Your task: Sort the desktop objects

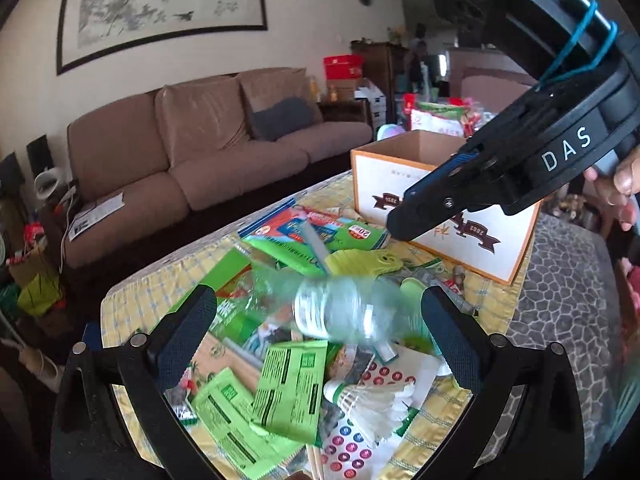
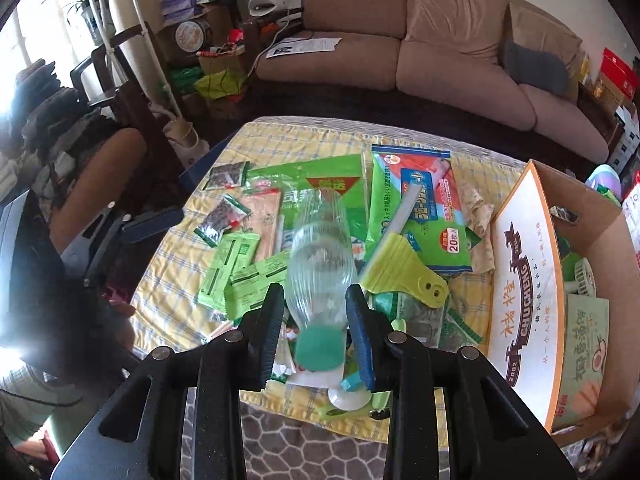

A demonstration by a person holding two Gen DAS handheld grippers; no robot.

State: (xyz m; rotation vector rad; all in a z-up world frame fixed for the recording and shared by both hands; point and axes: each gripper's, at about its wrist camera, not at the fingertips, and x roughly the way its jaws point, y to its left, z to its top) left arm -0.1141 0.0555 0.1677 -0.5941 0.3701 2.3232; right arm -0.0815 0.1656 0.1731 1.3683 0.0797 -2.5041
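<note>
Clear plastic bottle (image 1: 340, 312) looks blurred in the left wrist view, between the spread left gripper (image 1: 320, 320) fingers, untouched; packets crowd the yellow cloth (image 1: 492, 300), cardboard box (image 1: 400, 184) beyond. In the right wrist view, the right gripper (image 2: 316, 320) pinches the bottle (image 2: 320, 256), box (image 2: 532, 272) wall just right.

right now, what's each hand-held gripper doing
Left hand-held gripper: open, holding nothing.
Right hand-held gripper: closed on the clear plastic bottle.
</note>
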